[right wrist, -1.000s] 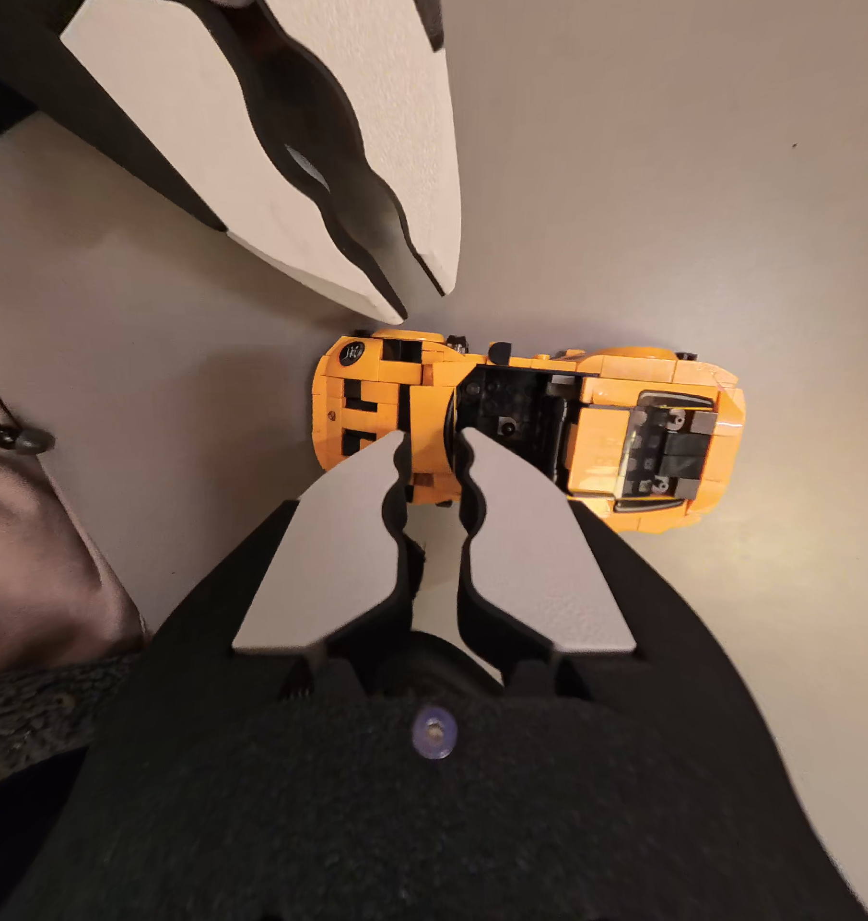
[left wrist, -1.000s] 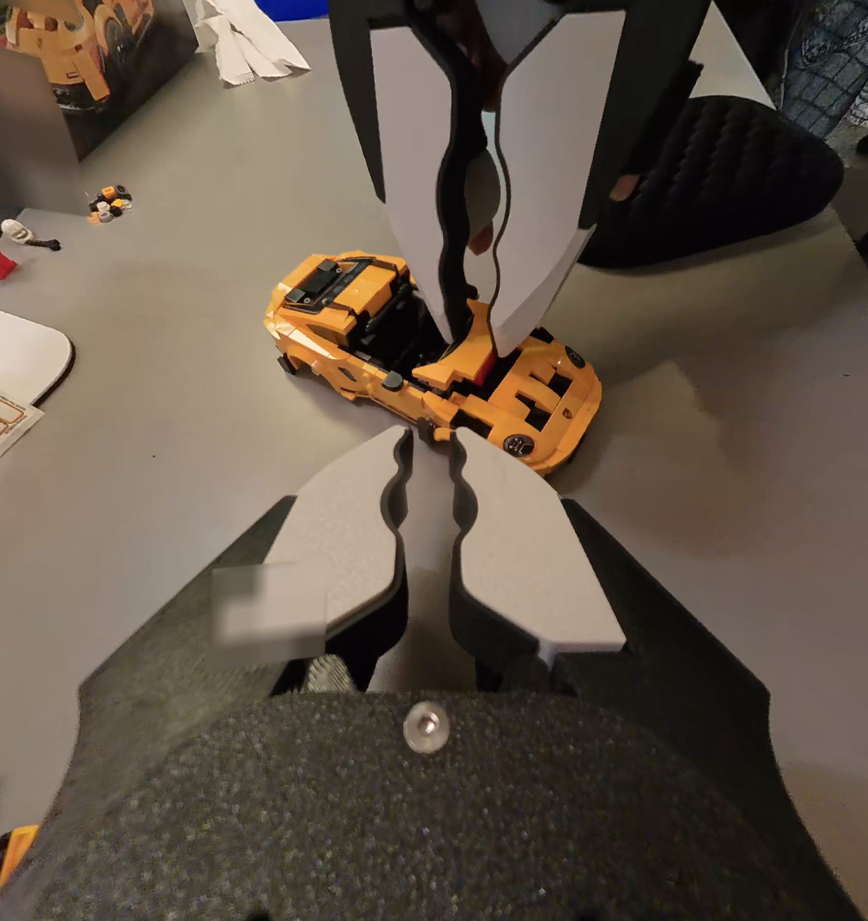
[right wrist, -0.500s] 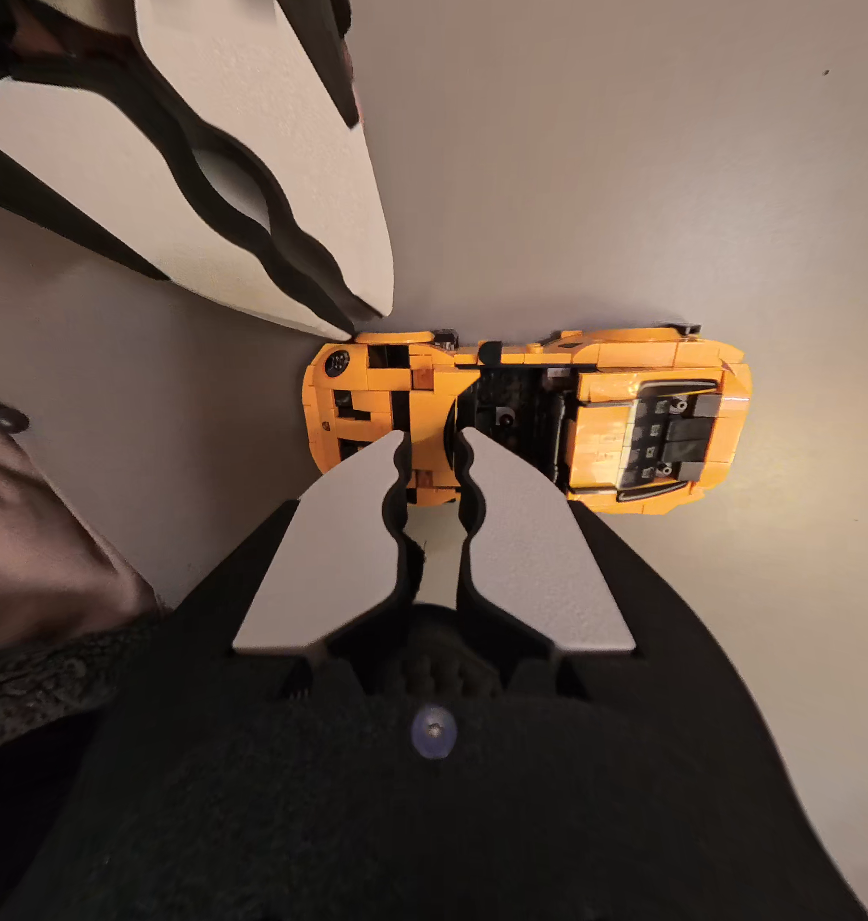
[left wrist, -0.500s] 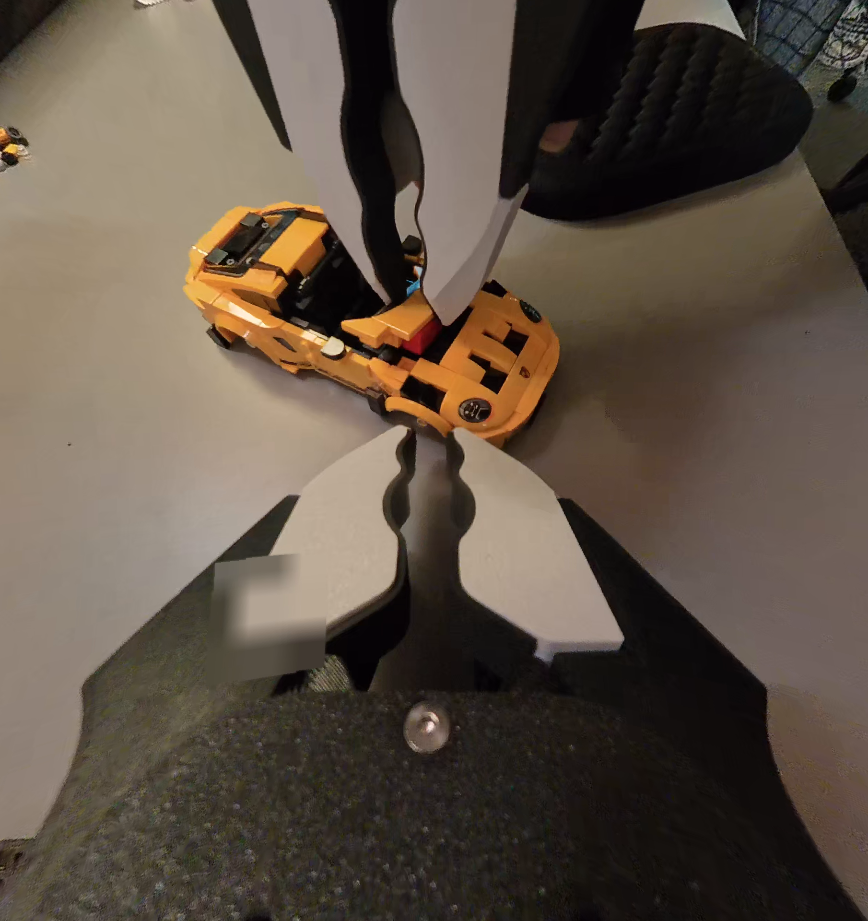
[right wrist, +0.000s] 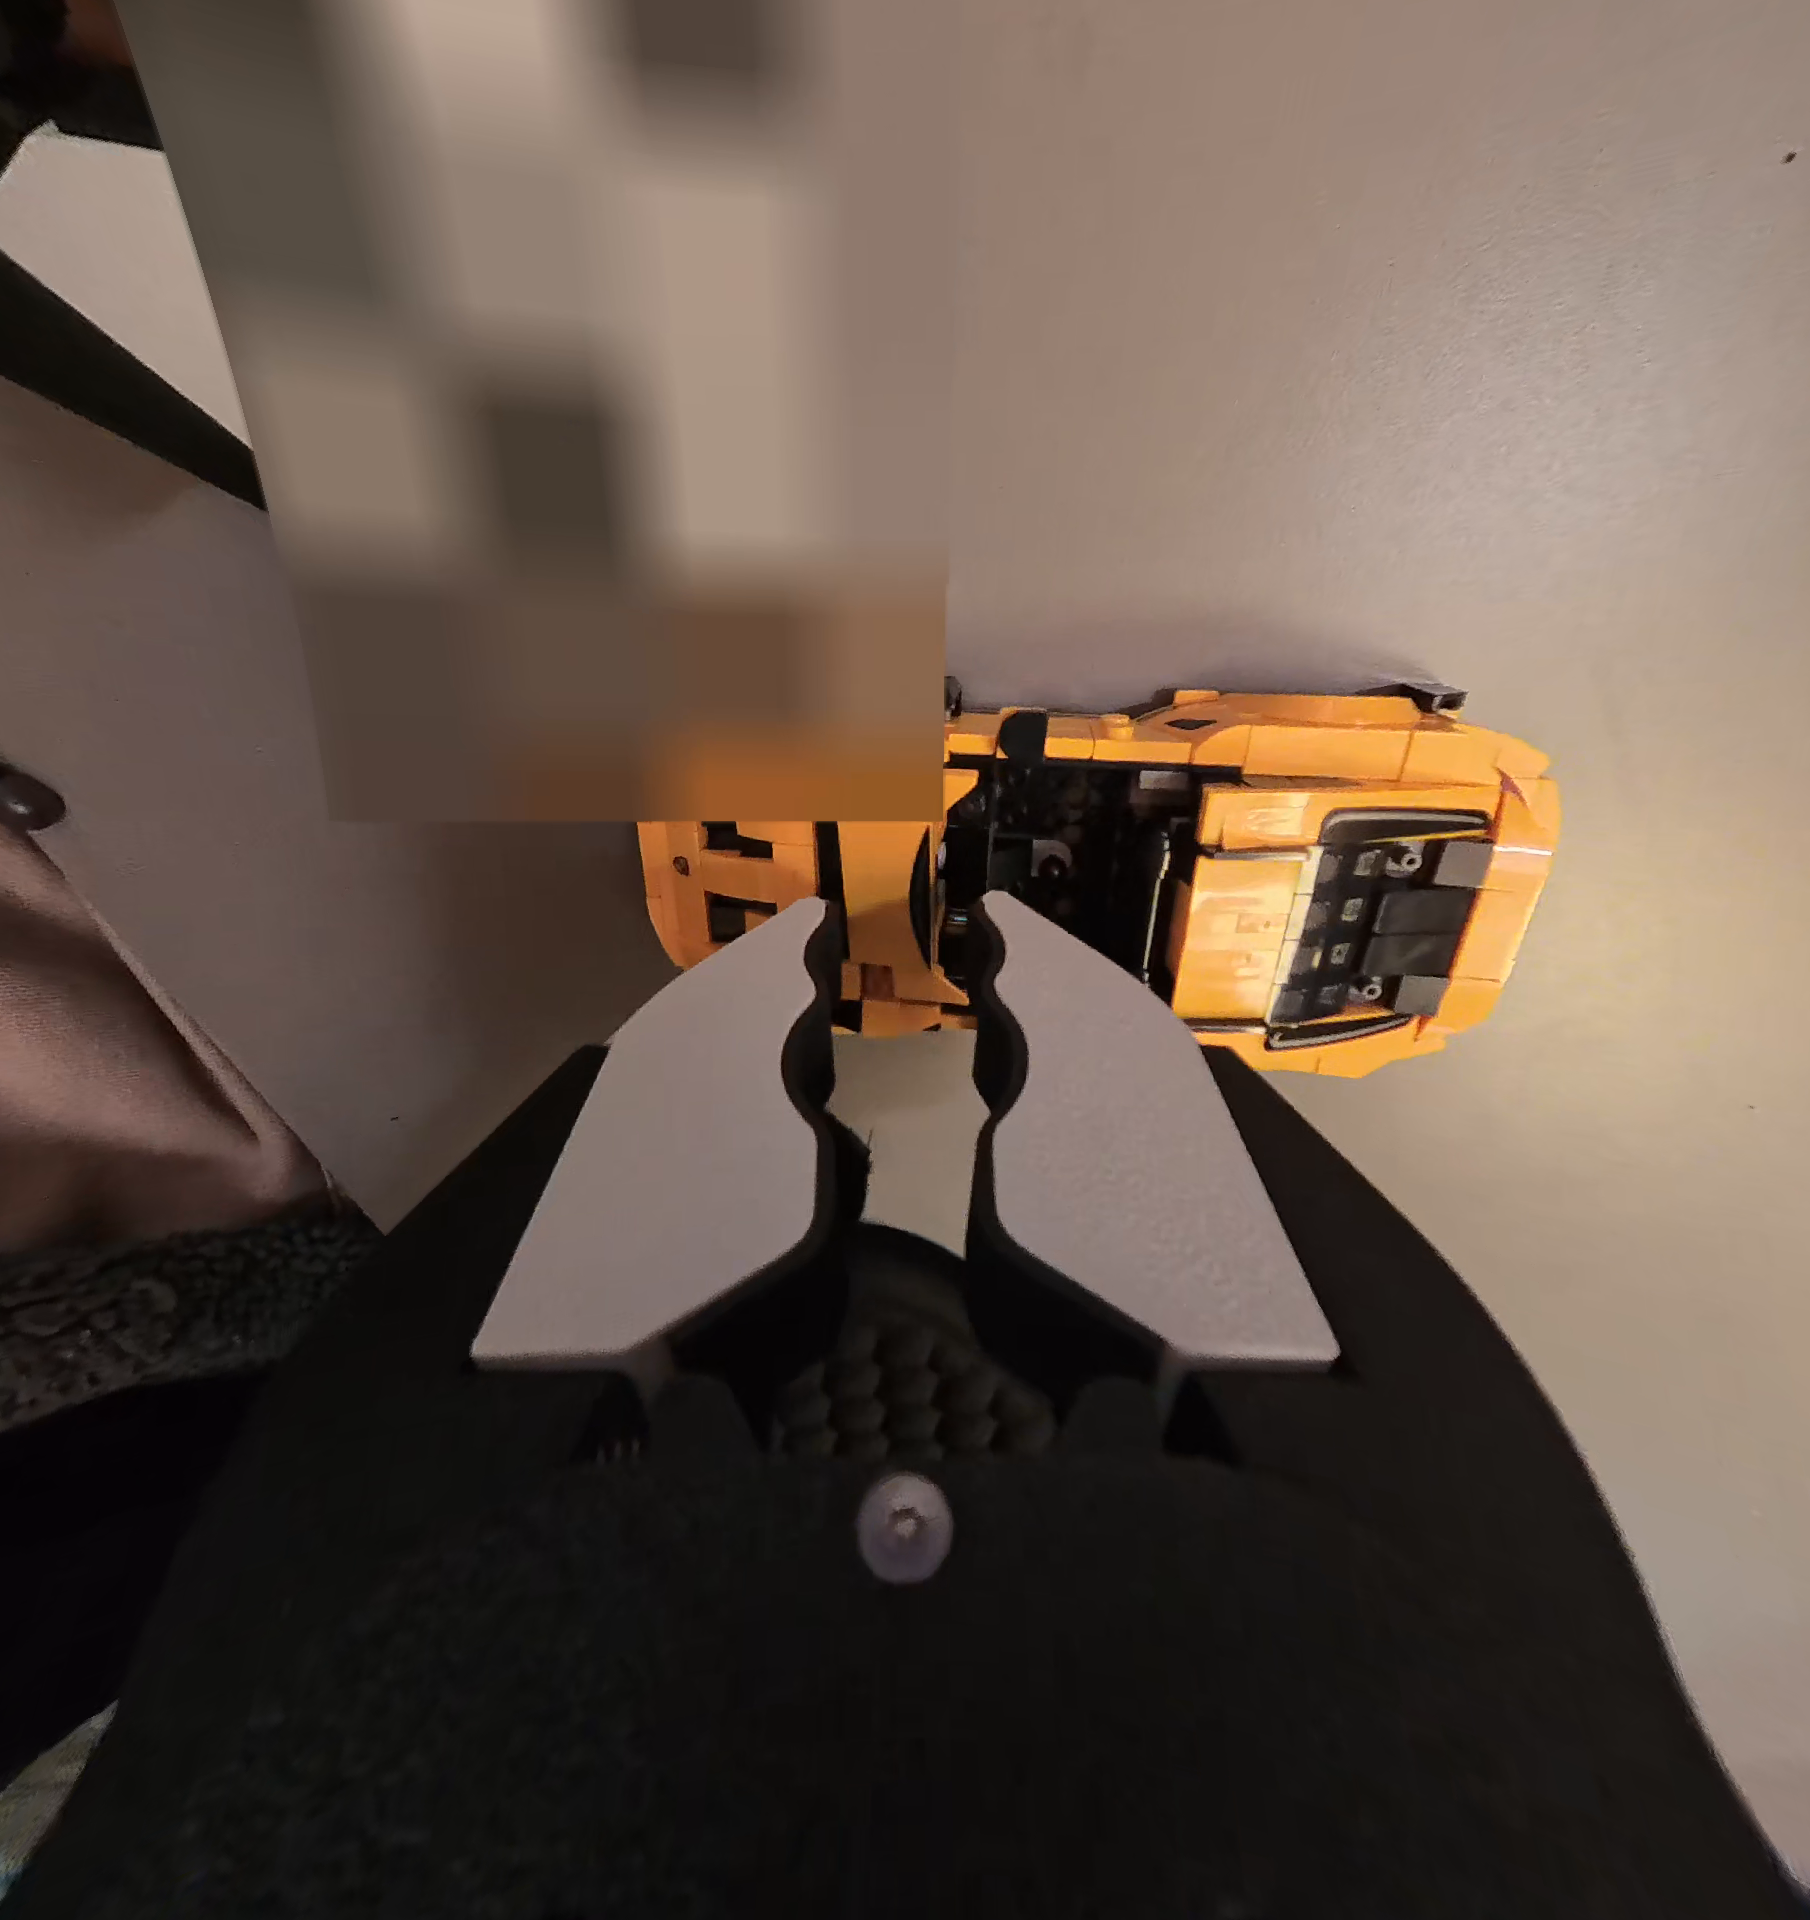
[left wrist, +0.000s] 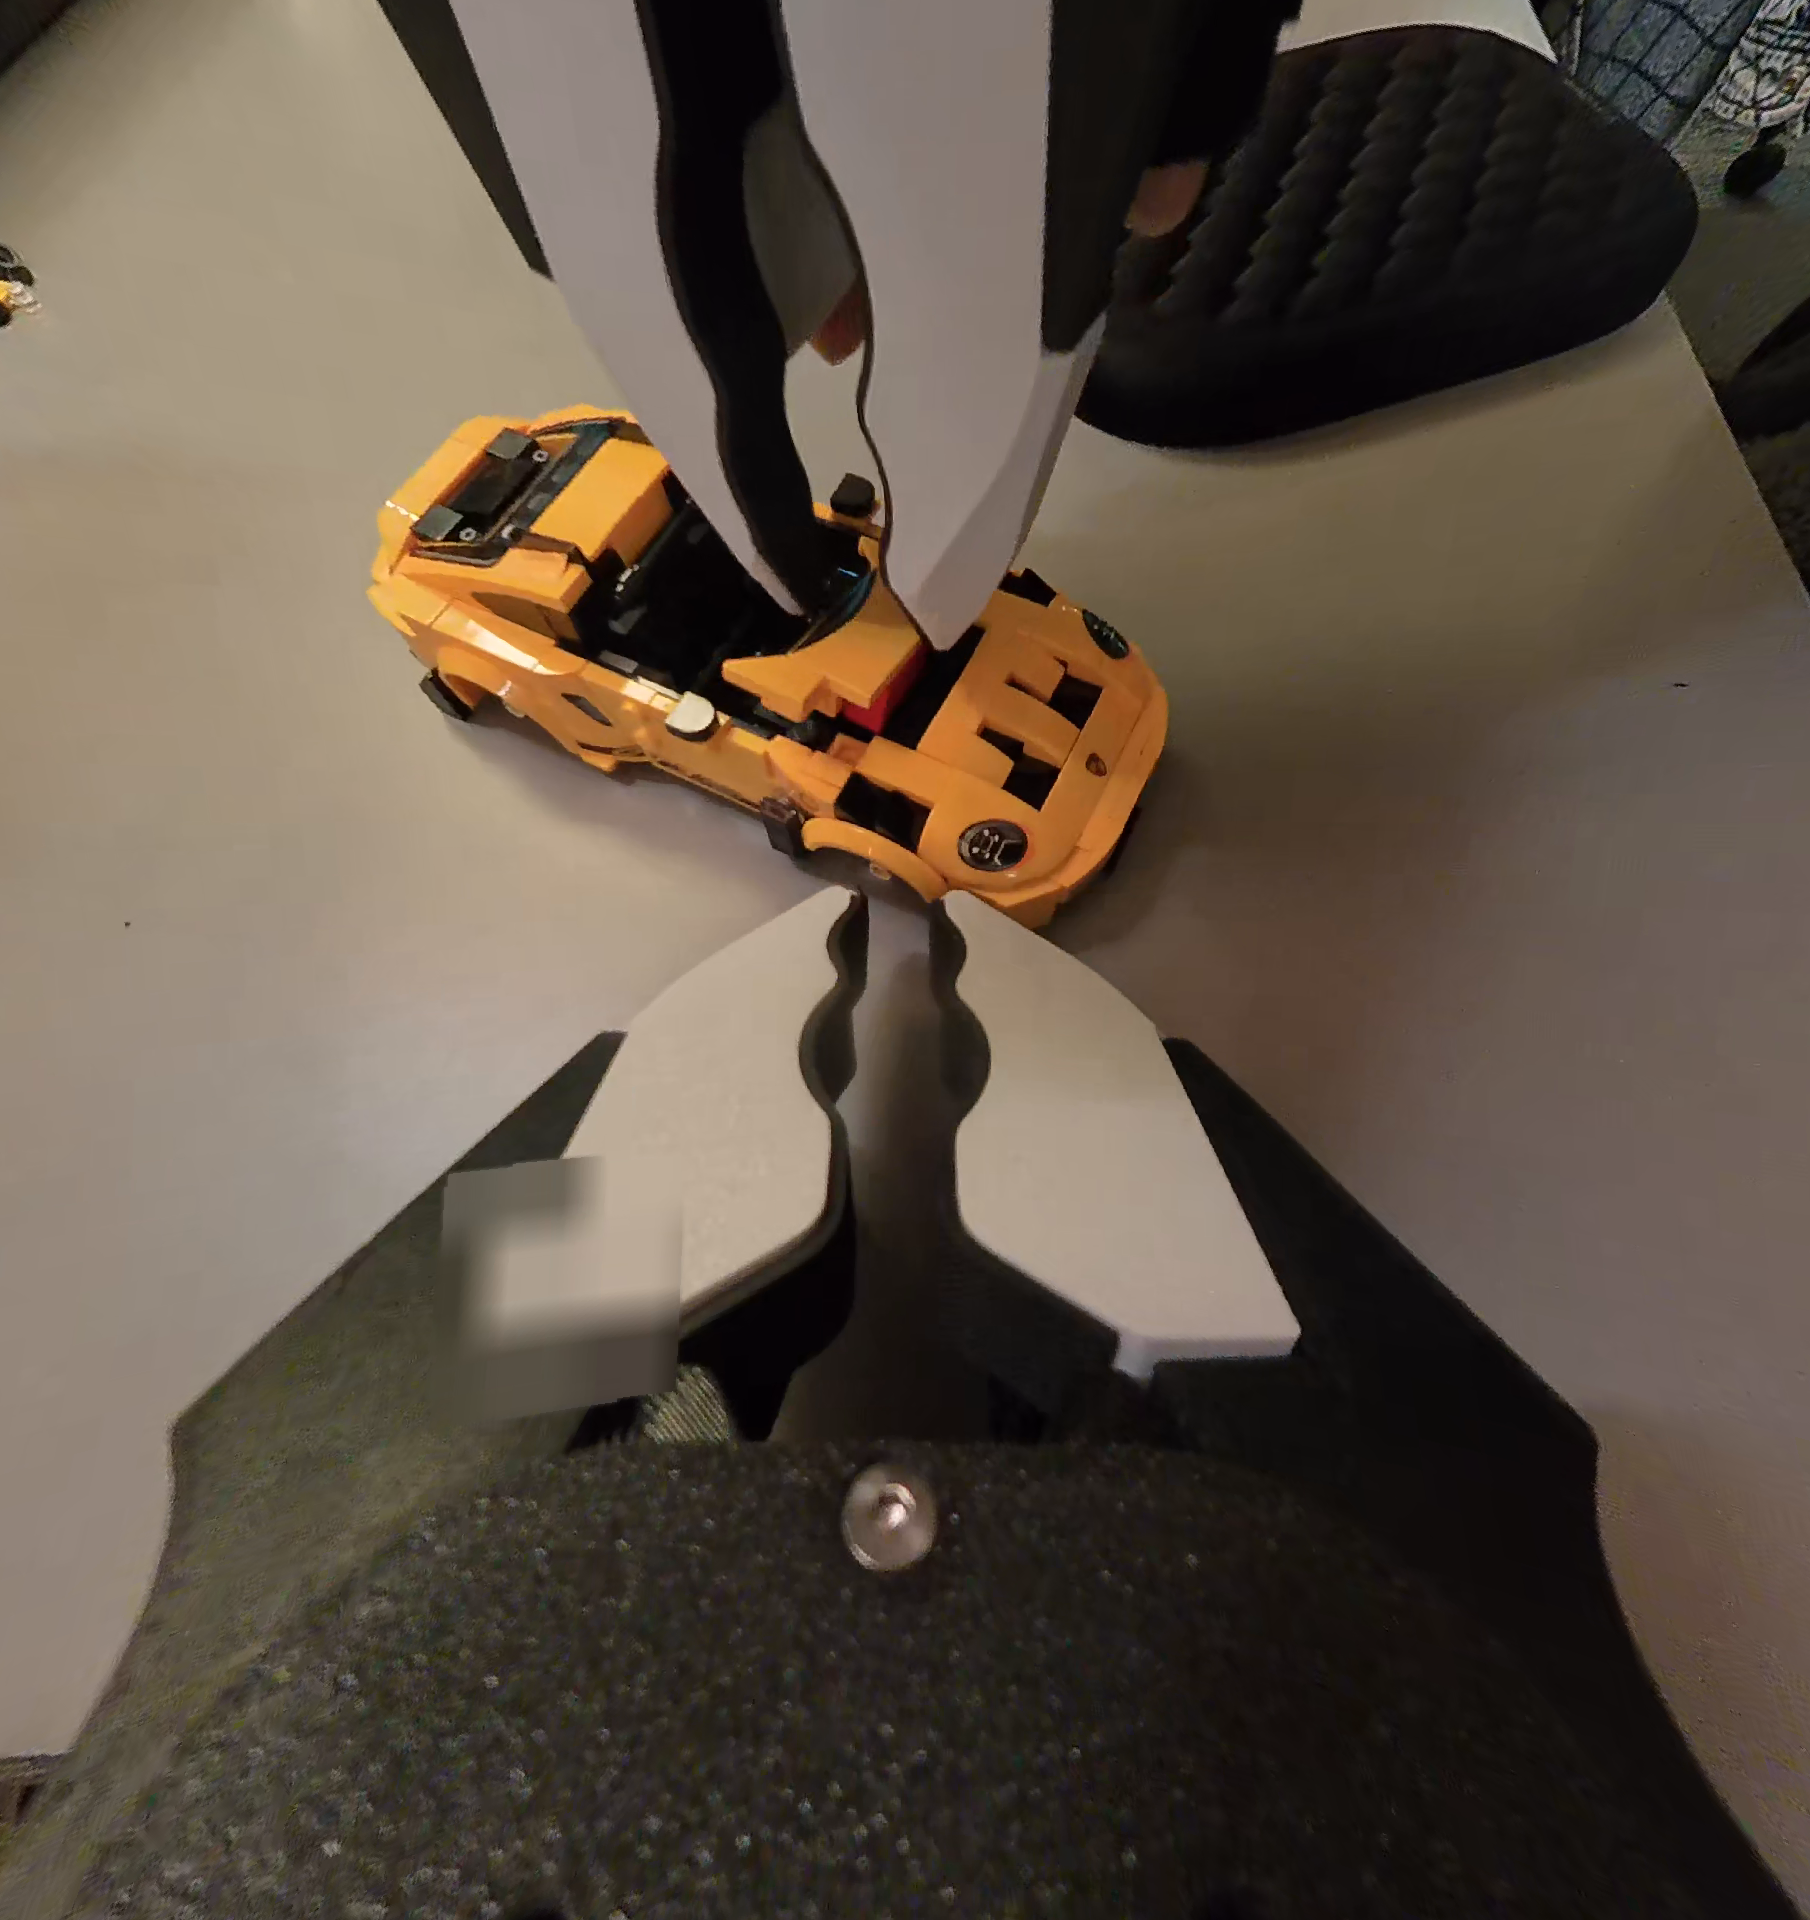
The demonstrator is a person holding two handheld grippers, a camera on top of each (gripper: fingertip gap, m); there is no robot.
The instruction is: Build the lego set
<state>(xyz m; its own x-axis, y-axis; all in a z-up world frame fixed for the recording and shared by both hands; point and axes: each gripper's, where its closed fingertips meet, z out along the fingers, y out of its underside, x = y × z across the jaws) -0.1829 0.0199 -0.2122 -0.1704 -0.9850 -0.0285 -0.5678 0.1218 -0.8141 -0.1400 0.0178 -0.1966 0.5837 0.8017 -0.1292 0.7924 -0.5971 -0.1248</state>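
Jaws slightly parted on both my grippers, pinching nothing: left gripper (left wrist: 896, 909) at the nose of the orange car (left wrist: 755, 665) on the table (left wrist: 257, 935), right gripper (right wrist: 901, 914) over its dashboard. Body looks nearly built; cockpit remains roofless.

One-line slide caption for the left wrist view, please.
Right gripper straddles the raised orange piece at the cockpit of the orange lego car; left gripper waits by its front wheel arch.
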